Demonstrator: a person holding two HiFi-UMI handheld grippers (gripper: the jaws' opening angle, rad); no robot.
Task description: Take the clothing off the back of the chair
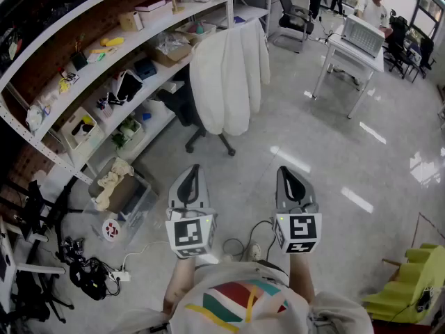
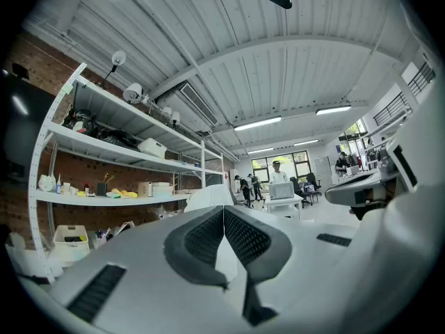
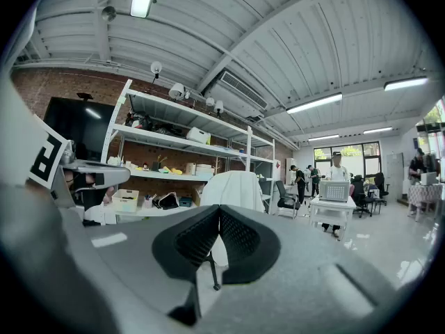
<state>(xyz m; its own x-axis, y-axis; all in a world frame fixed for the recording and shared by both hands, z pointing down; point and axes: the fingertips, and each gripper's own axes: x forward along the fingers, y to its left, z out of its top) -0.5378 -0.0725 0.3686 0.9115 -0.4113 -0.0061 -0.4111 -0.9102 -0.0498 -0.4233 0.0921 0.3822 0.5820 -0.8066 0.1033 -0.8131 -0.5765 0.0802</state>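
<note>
the left claw [image 1: 192, 169] and the right claw [image 1: 286, 170] are both closed tight with nothing between the jaws, side by side and well short of the chair [image 1: 182, 104]. the clothing [image 1: 228, 75], a white coat, drapes over the chair's back with its long axis vertical, shoulders on top and hem hanging toward the chair's base. it looks light, soft and limp, so a pinch at the shoulder fold on the chair's top edge seems best.

A white shelf rack [image 1: 174, 17] carries boxes, bins and small clutter. A white table [image 1: 358, 60] bears a grey crate [image 1: 363, 35] on its top. A bin of beige cloth [image 1: 139, 197] sits on the floor at the rack's foot.
</note>
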